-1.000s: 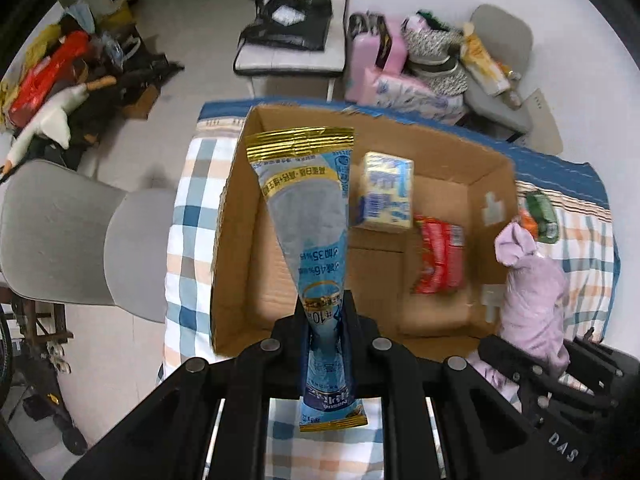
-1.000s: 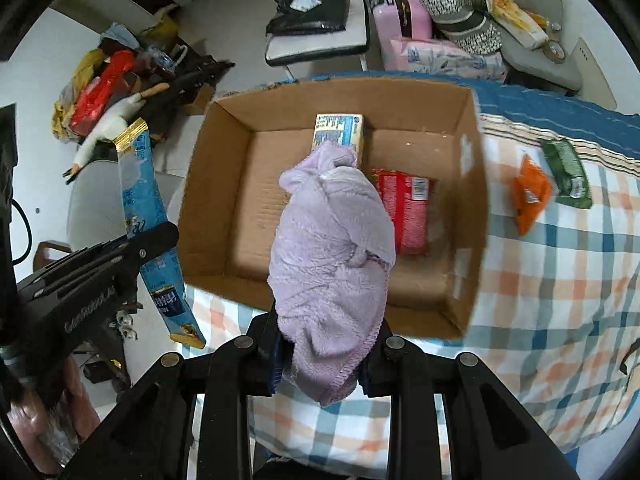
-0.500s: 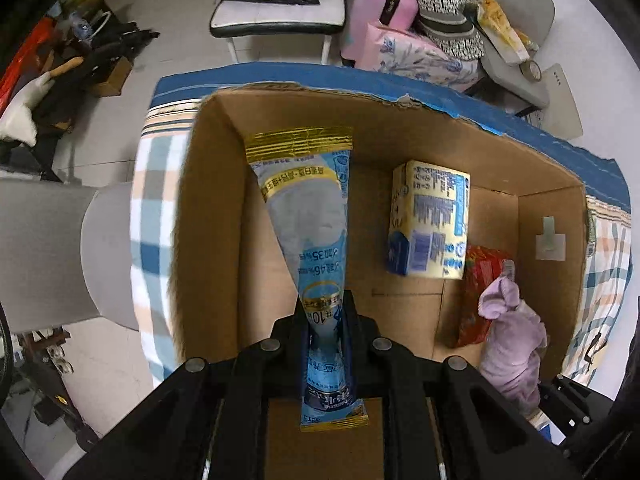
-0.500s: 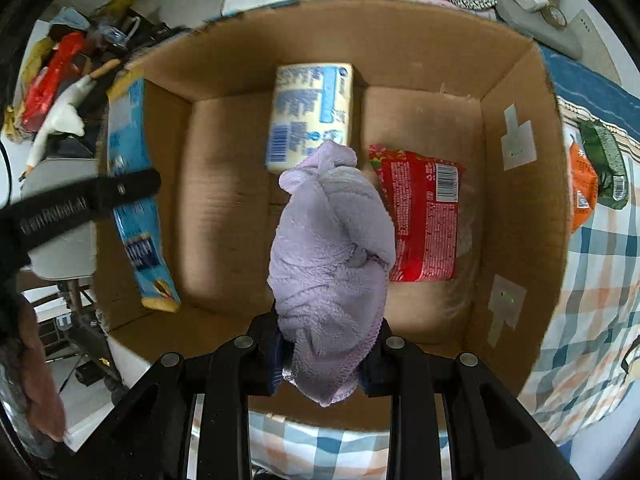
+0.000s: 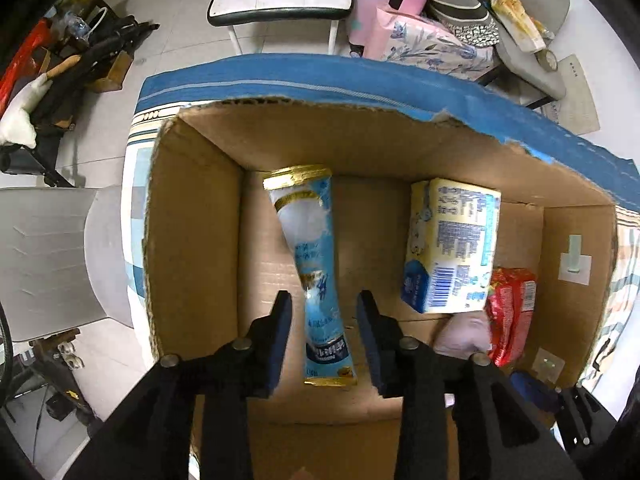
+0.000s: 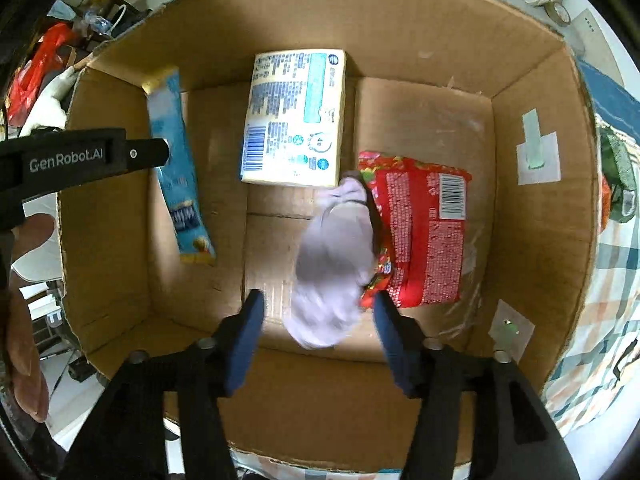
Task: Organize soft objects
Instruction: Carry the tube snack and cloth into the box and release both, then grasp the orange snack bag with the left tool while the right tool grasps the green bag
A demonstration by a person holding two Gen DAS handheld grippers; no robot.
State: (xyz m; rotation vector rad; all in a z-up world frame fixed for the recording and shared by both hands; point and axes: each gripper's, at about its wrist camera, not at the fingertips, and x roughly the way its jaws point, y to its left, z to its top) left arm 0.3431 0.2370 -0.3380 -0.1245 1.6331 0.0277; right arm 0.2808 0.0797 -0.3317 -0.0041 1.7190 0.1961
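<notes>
2 tongs over 1 cardboard box, both spread wide and gripping nothing. Left tongs straddling the blue pouch, pads well clear of its sides; pouch lying lengthwise near the box's left wall, gold-trimmed end toward the far wall. Right tongs parted around the lilac cloth bundle, blurred, so probably dropping or just landing on the box floor. Bundle wedged between the yellow packet and the red packet, touching the red one's edge. Looks like deliberate packing: slim pouch along the wall, squashy cloth filling the middle gap. All 4 soft items now inside the box. Outside, on the checked cloth at right, a green packet waiting, with something orange partly hidden behind the box wall. Likely next: lifting both tongs straight up, clear of the walls, then out for those leftovers. Risk: a finger snagging the cloth bundle on the way out.
</notes>
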